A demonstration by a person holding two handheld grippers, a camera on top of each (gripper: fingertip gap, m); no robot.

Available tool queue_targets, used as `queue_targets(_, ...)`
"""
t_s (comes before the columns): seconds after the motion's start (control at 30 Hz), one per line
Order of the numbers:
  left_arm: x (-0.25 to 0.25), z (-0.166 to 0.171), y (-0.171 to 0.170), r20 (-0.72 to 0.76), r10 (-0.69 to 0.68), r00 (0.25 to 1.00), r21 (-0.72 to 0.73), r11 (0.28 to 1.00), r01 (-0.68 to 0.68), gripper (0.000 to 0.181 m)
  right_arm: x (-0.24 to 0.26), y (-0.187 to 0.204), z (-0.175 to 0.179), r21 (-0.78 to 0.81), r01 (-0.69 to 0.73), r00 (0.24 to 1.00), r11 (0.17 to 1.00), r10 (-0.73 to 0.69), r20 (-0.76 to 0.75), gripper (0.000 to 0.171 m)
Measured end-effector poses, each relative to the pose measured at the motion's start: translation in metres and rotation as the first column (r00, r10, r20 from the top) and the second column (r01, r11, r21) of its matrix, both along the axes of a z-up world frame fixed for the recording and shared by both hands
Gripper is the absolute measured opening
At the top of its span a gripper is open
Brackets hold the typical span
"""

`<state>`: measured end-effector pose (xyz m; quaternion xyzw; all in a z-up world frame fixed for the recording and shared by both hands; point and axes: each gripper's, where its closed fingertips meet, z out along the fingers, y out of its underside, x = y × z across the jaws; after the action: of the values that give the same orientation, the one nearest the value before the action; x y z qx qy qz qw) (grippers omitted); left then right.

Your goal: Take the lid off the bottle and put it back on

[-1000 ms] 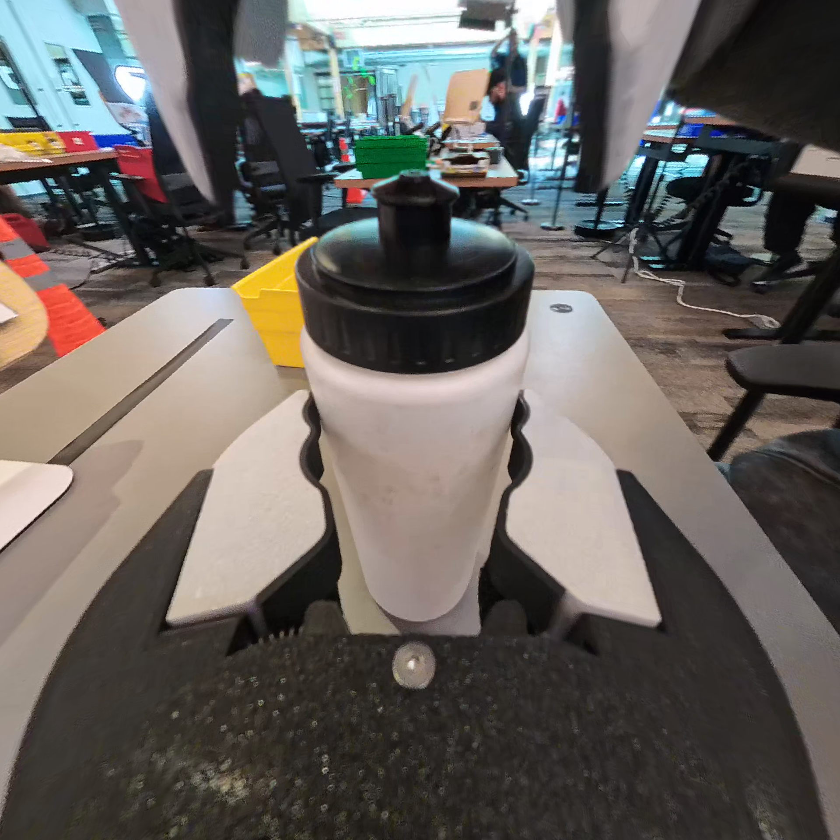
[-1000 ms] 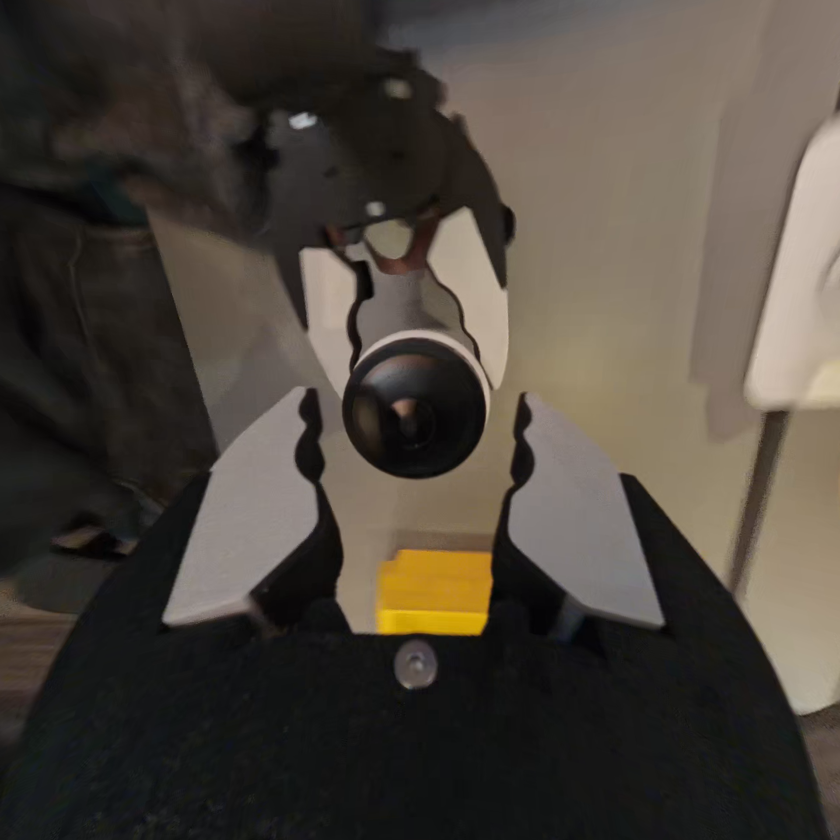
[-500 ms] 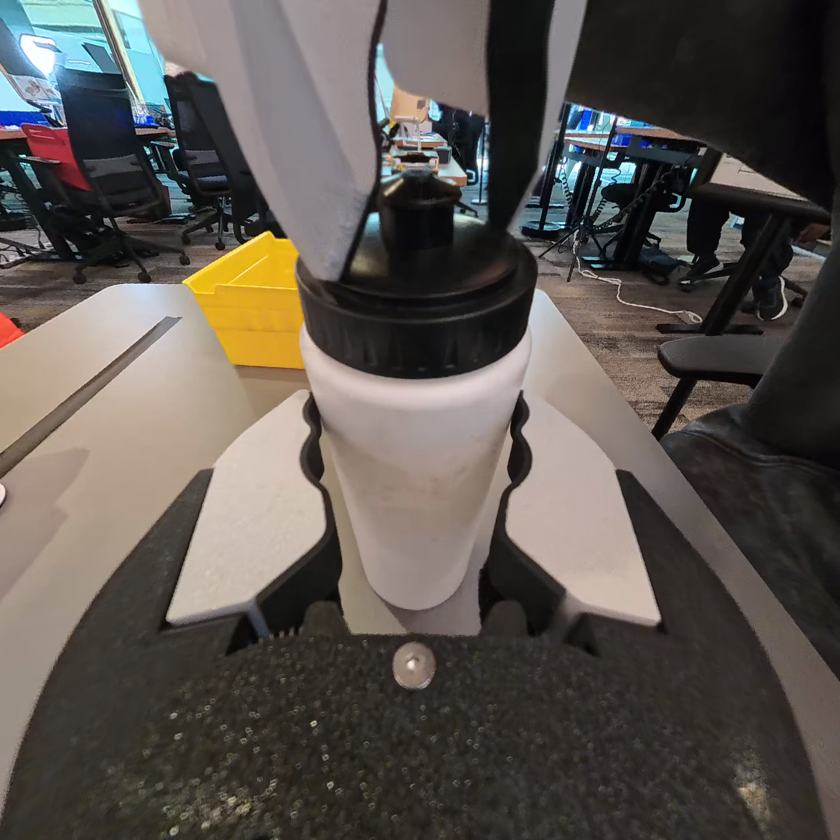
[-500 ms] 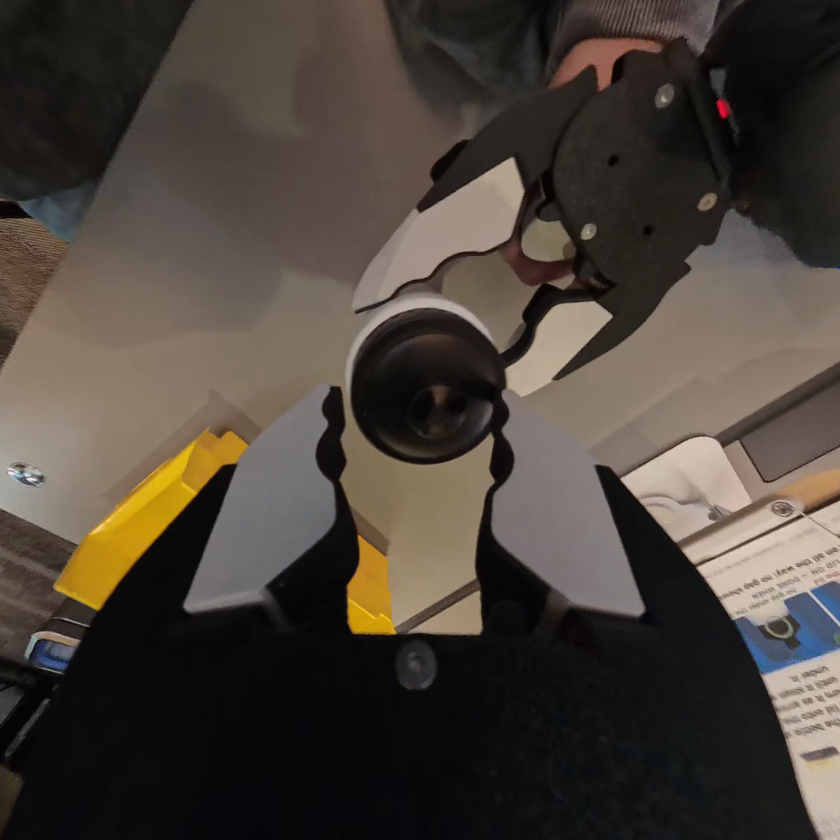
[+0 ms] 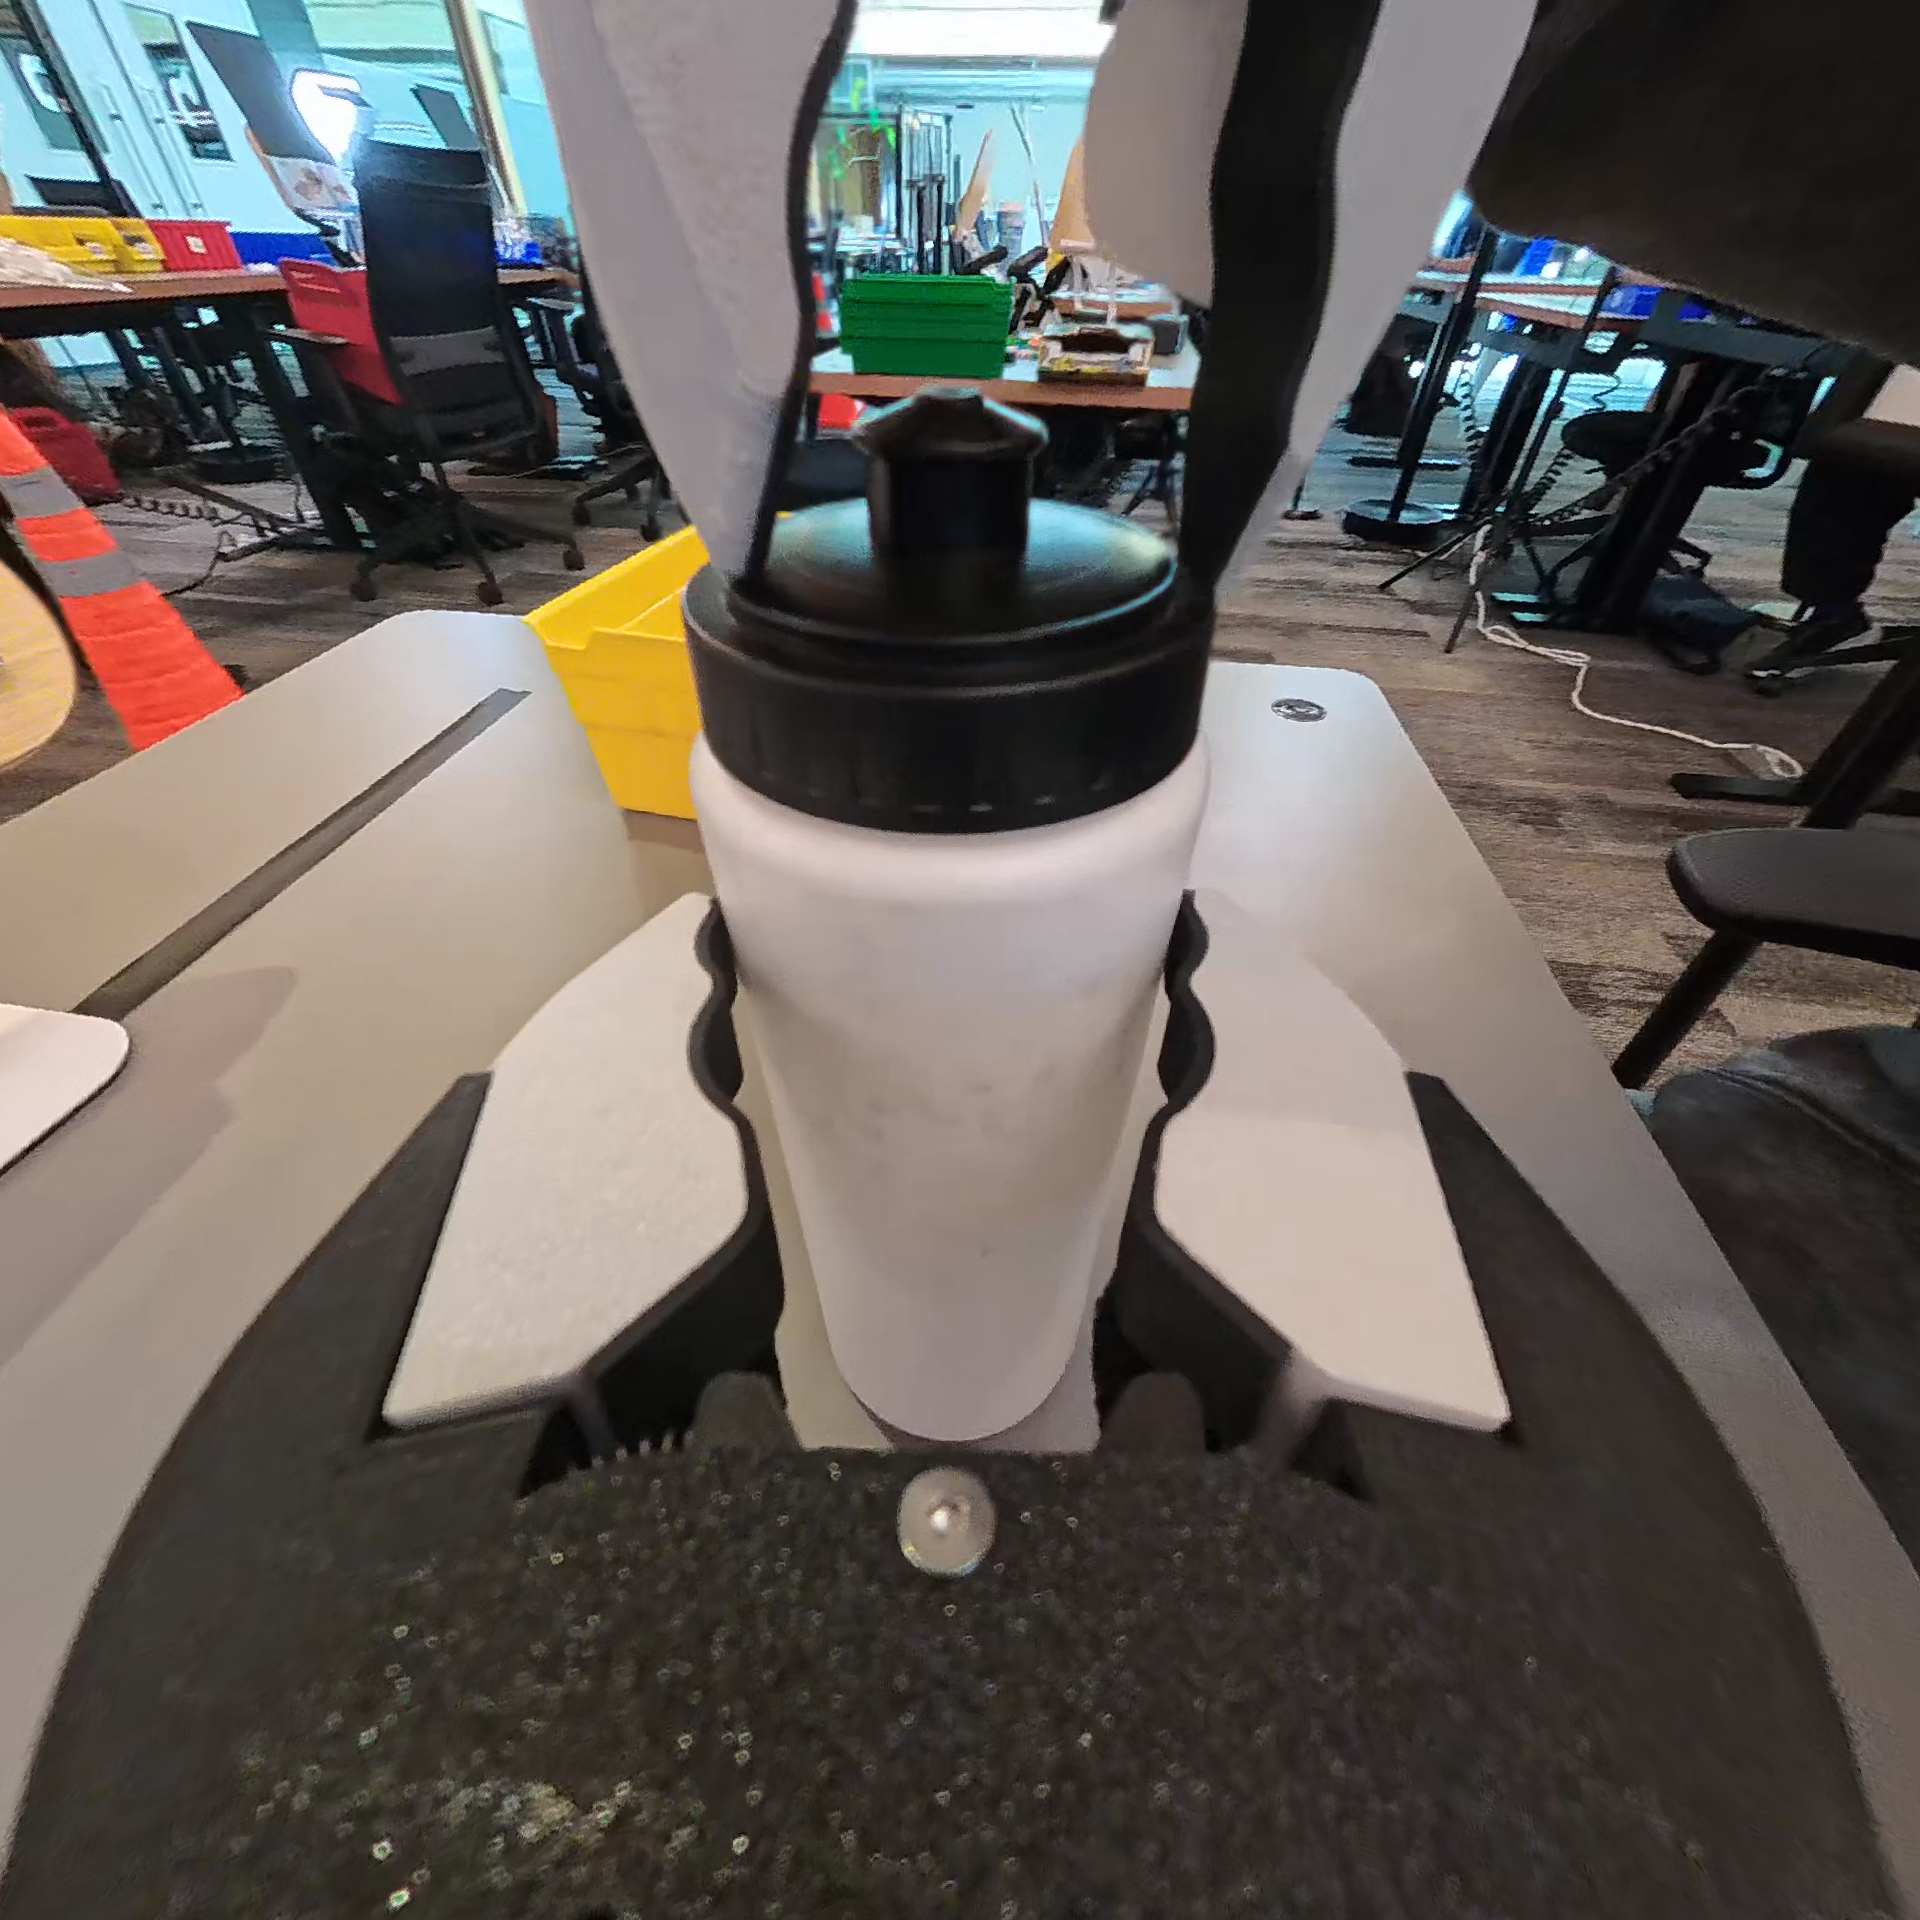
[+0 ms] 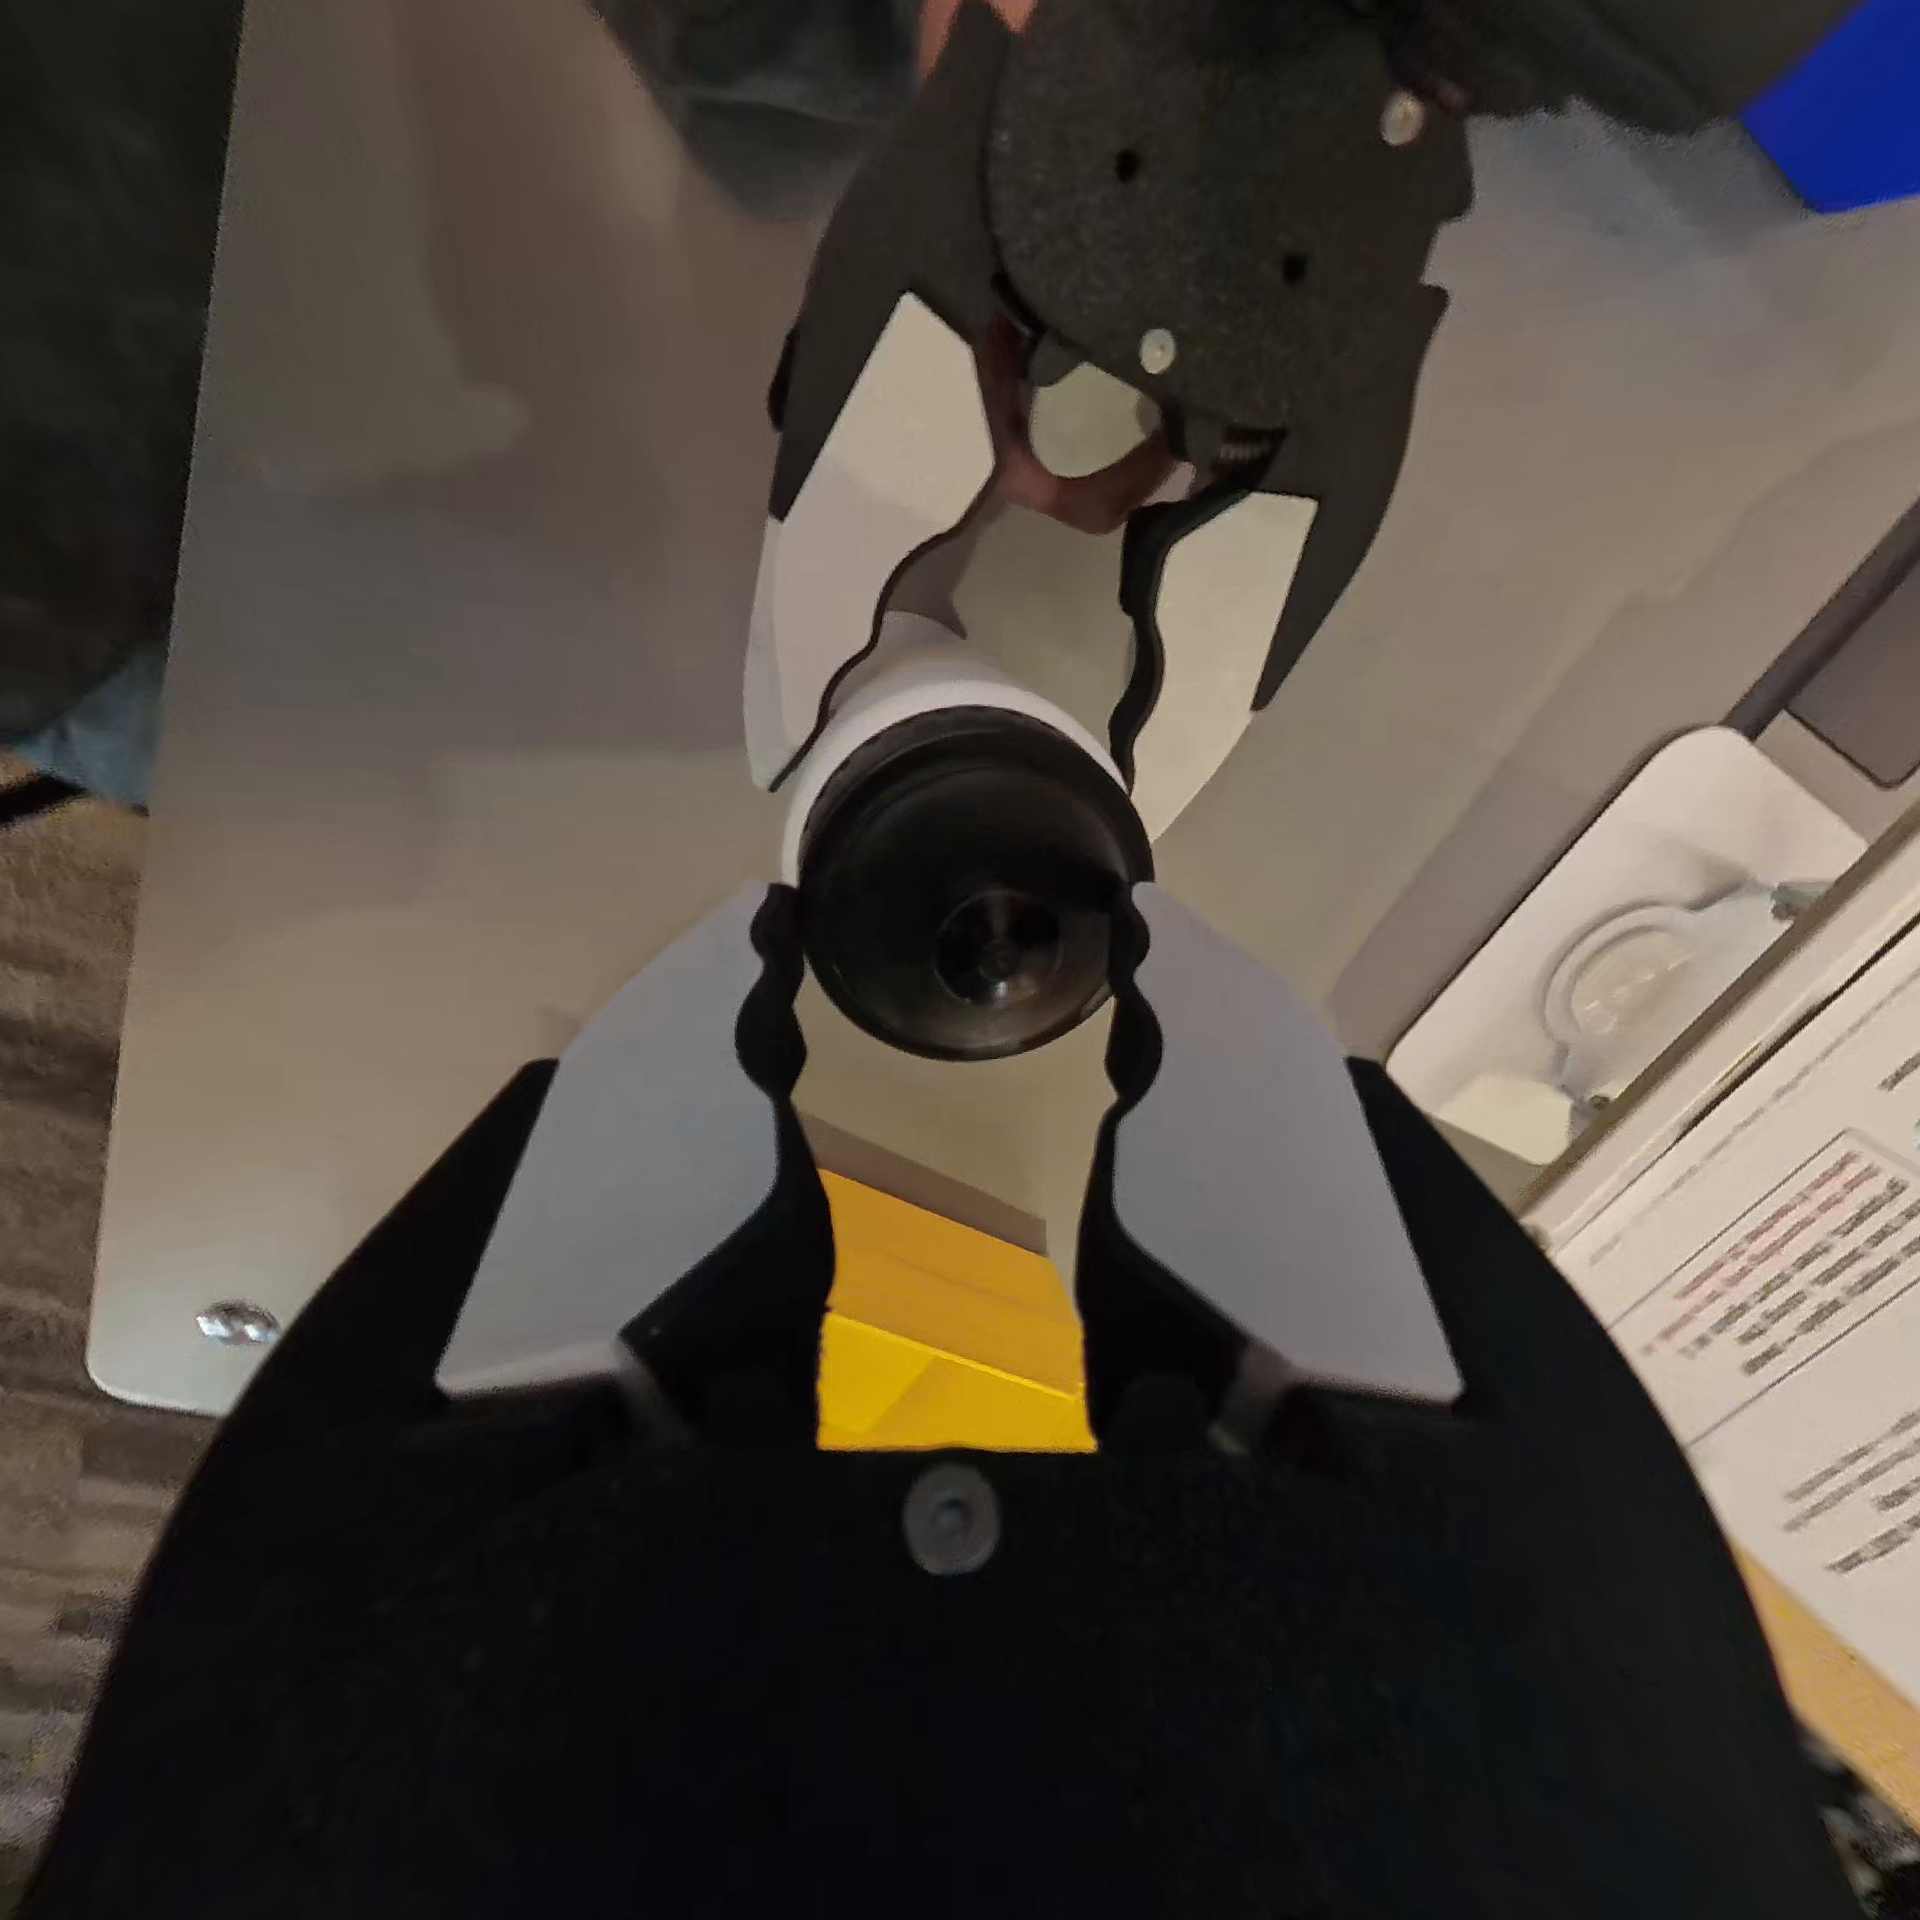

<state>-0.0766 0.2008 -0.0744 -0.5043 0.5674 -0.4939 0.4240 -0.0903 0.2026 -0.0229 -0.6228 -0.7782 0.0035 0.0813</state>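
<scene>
The white matt plastic bottle (image 5: 951, 1101) wears a black, semi-glossy plastic lid (image 5: 940, 675) with a ribbed rim. The smooth grey table (image 5: 343, 821) looks satin; the yellow plastic bin (image 5: 623, 675) shines slightly.

White bottle (image 5: 951, 1091) — black lid (image 5: 940, 686)

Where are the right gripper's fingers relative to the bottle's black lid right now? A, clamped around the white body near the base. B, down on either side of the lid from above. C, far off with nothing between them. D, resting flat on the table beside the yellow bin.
B: the right gripper has a finger on each side of the black lid, while the left gripper clamps the white bottle body.
</scene>
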Motion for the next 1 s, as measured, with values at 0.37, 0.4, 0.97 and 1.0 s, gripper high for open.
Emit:
queue_targets(0.37,0.005,0.000,0.002,-0.004,0.065,0.998,0.006,0.998,-0.065,0.079,-0.001,0.001,-0.002,0.089,0.225,0.974,0.970,-0.226,0.005,0.056)
queue_targets(0.4,0.004,0.000,0.002,0.001,0.060,0.998,0.008,0.998,-0.060,0.080,-0.002,0.001,-0.001,0.081,0.233,0.972,0.969,-0.234,0.004,0.056)
queue_targets(0.97,0.002,0.001,0.001,0.047,-0.003,0.999,-0.013,1.000,0.004,0.080,-0.006,0.008,0.006,-0.300,0.607,0.087,0.736,-0.437,-0.895,0.080)
queue_targets(1.0,0.002,0.001,0.000,0.049,-0.007,0.999,-0.016,1.000,0.008,0.079,-0.006,0.009,0.002,-0.310,0.603,0.043,0.735,-0.418,-0.907,0.077)
